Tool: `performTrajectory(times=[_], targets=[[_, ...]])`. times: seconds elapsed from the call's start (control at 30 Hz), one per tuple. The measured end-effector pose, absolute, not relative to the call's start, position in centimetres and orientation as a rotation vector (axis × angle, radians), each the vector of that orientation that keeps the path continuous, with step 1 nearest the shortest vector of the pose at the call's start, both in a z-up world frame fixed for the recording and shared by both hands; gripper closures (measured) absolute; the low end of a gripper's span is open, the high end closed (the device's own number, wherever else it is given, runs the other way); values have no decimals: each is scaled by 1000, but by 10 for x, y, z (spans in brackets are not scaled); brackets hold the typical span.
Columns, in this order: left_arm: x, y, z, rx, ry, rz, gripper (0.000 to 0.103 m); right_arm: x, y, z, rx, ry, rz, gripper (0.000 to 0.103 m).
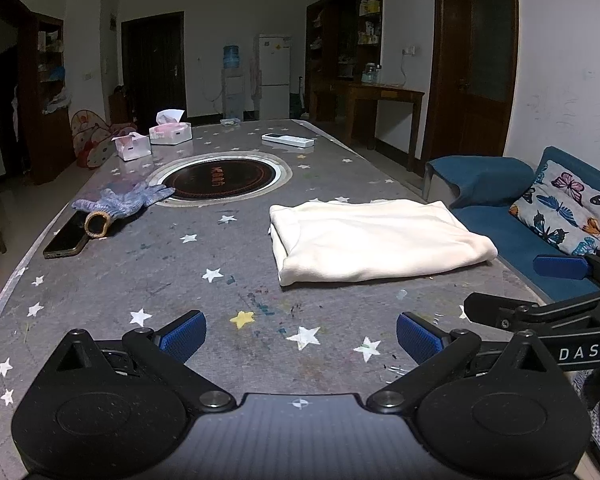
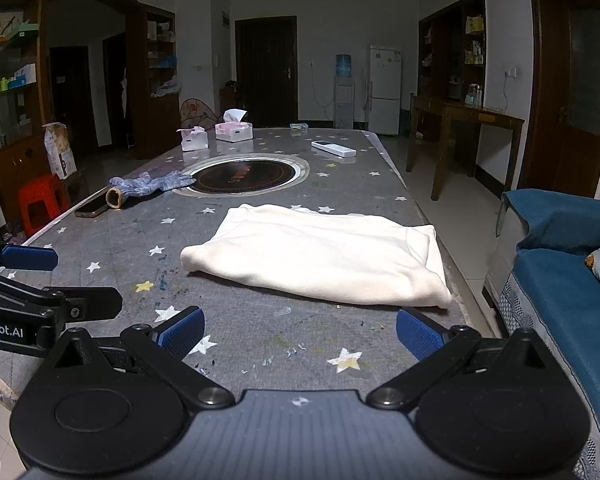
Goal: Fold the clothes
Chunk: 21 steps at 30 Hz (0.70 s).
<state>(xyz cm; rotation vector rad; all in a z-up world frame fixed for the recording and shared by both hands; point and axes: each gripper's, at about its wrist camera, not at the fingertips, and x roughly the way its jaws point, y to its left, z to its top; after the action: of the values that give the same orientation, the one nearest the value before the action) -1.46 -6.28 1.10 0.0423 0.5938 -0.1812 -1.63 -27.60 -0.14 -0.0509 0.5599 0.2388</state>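
Left wrist view: left gripper [image 1: 301, 334] low over gray star table [image 1: 112, 280], blue pads [image 1: 184, 336] spread wide apart, nothing held between. White folded cloth [image 1: 376, 236] flat on table, ahead and to the right, well apart from those pads. Near right edge of table, close to blue sofa [image 1: 512, 236]. Butterfly pillow [image 1: 568, 212] on sofa. Right gripper [image 1: 562, 267] poking in from the right side, one blue pad seen, just beside the cloth's near corner, not touching.

Farther back on the left, knit glove [image 1: 124, 204] lying on table, cuff resting on dark phone [image 1: 66, 240]. Glove fingers touching rim of round black cooktop [image 1: 220, 178] set in table middle. Two tissue boxes [image 1: 152, 138] near far left edge. White remote [image 1: 288, 141] at far end.

Right wrist view: right gripper [image 2: 300, 334] also low over table, pads wide apart, nothing held. Cloth [image 2: 320, 260] straight ahead, near edge just past the pads, not touching. Folded into a flat wide shape, a few soft wrinkles on top. Left gripper [image 2: 28, 258] seen at left edge, over the table, apart from cloth. Red stool [image 2: 40, 200] on floor by table's left side. Fridge [image 2: 385, 90] and water bottle stand [image 2: 343, 92] by far wall.
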Motion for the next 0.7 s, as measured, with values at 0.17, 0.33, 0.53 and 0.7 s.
performTrajectory(times=[0.17, 0.33, 0.53, 0.7], targets=[[-12, -65, 10, 46, 600, -184, 0, -15, -277, -2, -48, 563, 238, 0], [-7, -67, 7, 52, 611, -191, 0, -13, -278, -3, -48, 568, 236, 0], [-1, -69, 6, 57, 619, -194, 0, -8, -277, -5, -53, 577, 237, 0], [5, -69, 5, 62, 622, -192, 0, -2, -277, -6, -57, 584, 239, 0]])
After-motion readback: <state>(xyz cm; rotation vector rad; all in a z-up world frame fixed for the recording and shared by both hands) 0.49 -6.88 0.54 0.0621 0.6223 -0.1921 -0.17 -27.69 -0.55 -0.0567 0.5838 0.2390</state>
